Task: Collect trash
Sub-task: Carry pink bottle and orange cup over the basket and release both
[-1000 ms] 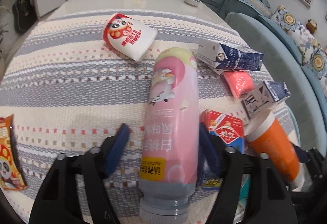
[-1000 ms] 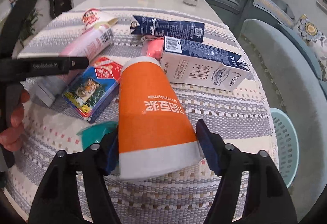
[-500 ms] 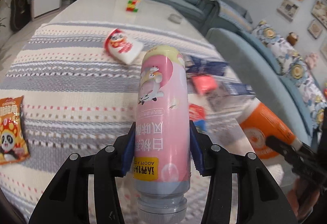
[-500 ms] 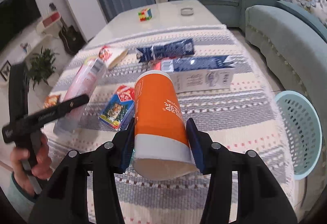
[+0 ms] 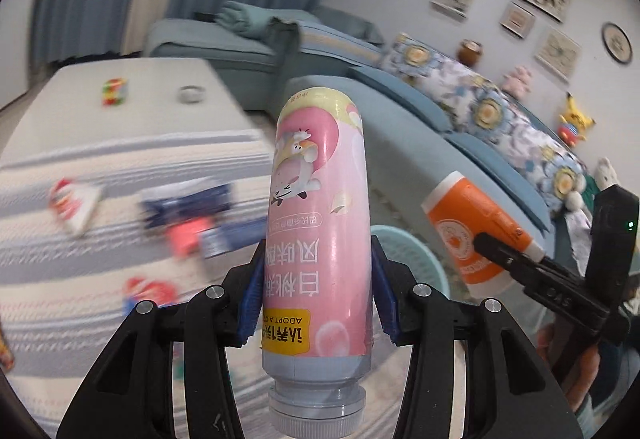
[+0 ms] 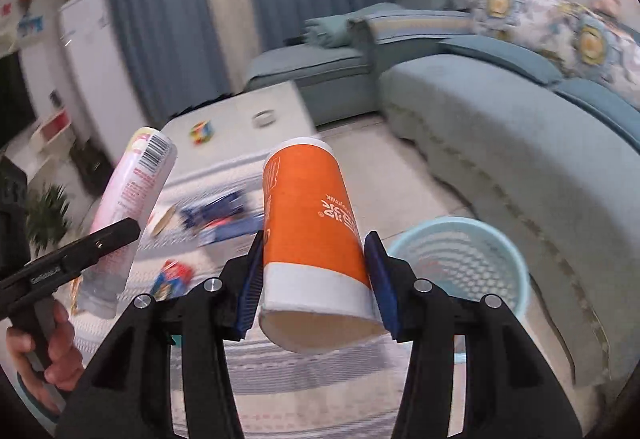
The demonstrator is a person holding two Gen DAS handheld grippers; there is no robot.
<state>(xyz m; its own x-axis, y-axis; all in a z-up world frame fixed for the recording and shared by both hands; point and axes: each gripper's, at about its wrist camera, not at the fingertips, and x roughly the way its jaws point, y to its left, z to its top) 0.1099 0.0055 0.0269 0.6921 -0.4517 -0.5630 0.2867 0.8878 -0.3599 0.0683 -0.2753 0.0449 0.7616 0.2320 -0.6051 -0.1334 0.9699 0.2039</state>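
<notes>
My left gripper [image 5: 316, 295] is shut on a pink bottle [image 5: 318, 215] with a grey cap, held in the air above the striped tablecloth [image 5: 80, 247]. My right gripper [image 6: 314, 279] is shut on an orange paper cup [image 6: 312, 223], its open mouth toward the camera. Each view shows the other's load: the orange cup [image 5: 468, 227] at the right, the pink bottle [image 6: 128, 207] at the left. A light blue mesh basket [image 6: 460, 259] stands on the floor to the right of the table; its rim [image 5: 412, 259] peeks out behind the bottle.
Blurred trash lies on the cloth: a red-and-white cup [image 5: 76, 203], dark blue cartons [image 5: 188, 199], a pink packet [image 5: 186, 237] and a red box [image 6: 174, 275]. A teal sofa [image 6: 520, 159] curves along the right. A colour cube [image 5: 115, 91] sits on the far table.
Both grippers closed on their items, the bottle and the cup, and lifted them off the table, swinging right toward the basket and sofa.
</notes>
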